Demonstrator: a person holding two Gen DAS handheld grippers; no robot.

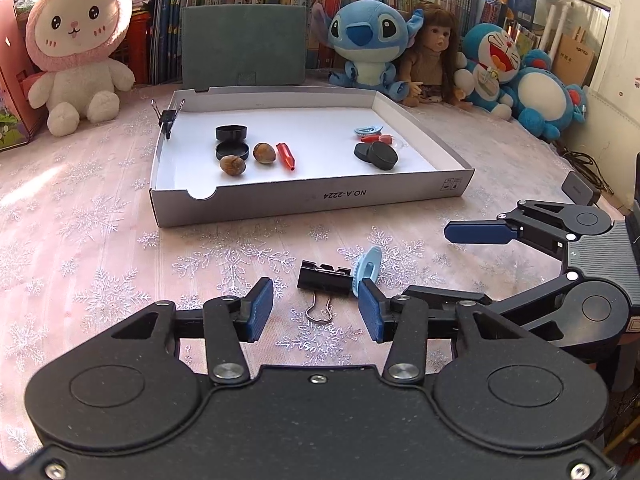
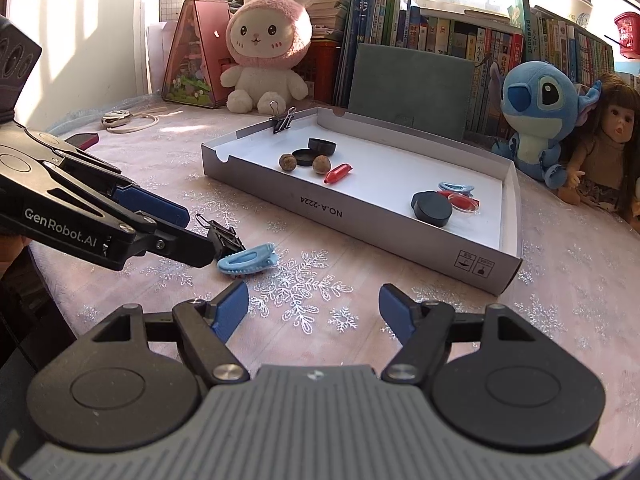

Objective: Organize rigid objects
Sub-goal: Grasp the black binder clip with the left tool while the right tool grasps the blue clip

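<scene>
A black binder clip (image 1: 325,280) and a light blue hair clip (image 1: 363,269) lie side by side on the tablecloth in front of the white box lid (image 1: 312,200). My left gripper (image 1: 316,310) is open, its fingers on either side of the binder clip; the right pad (image 1: 370,314) touches the blue clip. In the right wrist view the left gripper (image 2: 202,236) reaches in from the left over the binder clip (image 2: 224,236) and blue clip (image 2: 248,260). My right gripper (image 2: 314,312) is open and empty above bare cloth.
The box lid (image 2: 360,220) holds two nuts (image 1: 248,160), a red tube (image 1: 286,156), black round caps (image 1: 380,154), another blue clip (image 1: 366,130) and a binder clip on its rim (image 1: 168,116). Plush toys, a doll and books line the back.
</scene>
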